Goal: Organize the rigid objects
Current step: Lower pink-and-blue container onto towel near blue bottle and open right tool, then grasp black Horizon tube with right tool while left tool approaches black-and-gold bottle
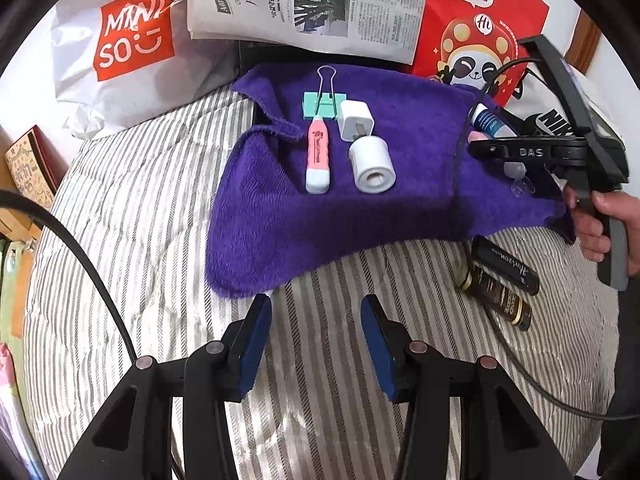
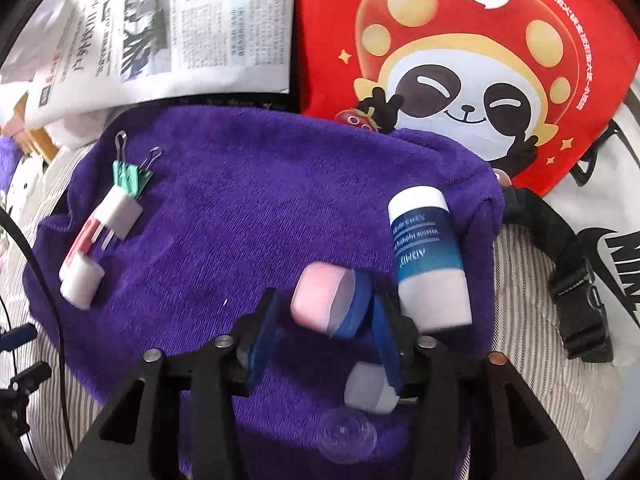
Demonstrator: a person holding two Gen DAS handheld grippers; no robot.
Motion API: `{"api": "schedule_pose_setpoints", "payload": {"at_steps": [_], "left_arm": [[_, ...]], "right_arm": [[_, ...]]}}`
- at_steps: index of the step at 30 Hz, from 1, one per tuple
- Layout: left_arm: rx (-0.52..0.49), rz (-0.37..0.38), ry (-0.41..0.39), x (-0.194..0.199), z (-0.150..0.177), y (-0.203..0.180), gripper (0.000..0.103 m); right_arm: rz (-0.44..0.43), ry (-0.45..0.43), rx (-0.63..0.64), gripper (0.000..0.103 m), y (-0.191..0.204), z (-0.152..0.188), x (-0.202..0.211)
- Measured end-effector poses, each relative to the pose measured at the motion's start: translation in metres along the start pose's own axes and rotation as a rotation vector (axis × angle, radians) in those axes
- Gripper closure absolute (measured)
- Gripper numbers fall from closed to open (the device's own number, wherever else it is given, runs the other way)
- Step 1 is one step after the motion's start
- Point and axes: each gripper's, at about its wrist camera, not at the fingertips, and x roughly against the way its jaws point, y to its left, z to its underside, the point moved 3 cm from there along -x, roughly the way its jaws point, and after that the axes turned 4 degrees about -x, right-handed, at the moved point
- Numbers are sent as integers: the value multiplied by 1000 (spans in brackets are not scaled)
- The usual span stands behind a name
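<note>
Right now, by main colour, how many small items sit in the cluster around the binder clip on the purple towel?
Green: 1, binder clip
White: 2, plug and cylinder
Pink: 1, pen-shaped stick
Total: 4

- The white bag (image 1: 120, 60) read "MINISO".
- The red bag (image 2: 480, 60) bore "Hi".
- The black gripper (image 1: 532, 152) said "DAS".
- The dark tube (image 1: 506, 266) read "Horizon".

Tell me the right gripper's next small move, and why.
Probably back the right gripper straight up and away: its jaws stand apart around the pink container, which seems to lie on the purple towel beside the blue-and-white tube, so it looks placed.
</note>
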Motion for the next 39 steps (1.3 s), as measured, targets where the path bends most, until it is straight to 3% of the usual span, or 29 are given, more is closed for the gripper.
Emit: {"api": "schedule_pose_setpoints", "payload": {"at_steps": [4, 9, 14, 20, 22, 30, 31, 32, 33, 35, 39], "left_arm": [[15, -3, 10, 3, 9, 2, 59], [43, 1, 10, 7, 20, 4, 58], [69, 25, 2, 11, 25, 4, 58], [77, 39, -3, 18, 30, 1, 58], [82, 39, -1, 19, 32, 1, 58], [91, 49, 4, 21, 37, -2, 58], [89, 51, 2, 21, 37, -2, 58], [89, 52, 0, 22, 37, -3, 58], [89, 52, -1, 22, 37, -4, 58], [86, 49, 1, 23, 38, -4, 58], [88, 48, 7, 23, 41, -3, 58]], "right_arm": [[22, -61, 37, 48, 7, 15, 33], [-55, -137, 125, 48, 26, 50, 85], [-121, -141, 268, 48, 66, 86, 111], [-106, -74, 382, 50, 92, 114, 84], [-89, -51, 373, 58, 91, 119, 75], [-140, -13, 319, 60, 81, 112, 51], [-149, -15, 314, 64, 81, 111, 50], [-165, -13, 303, 75, 80, 111, 50], [-206, 3, 267, 76, 80, 110, 49], [-202, 23, 227, 76, 80, 109, 48], [-177, 28, 276, 76, 90, 113, 50]]}}
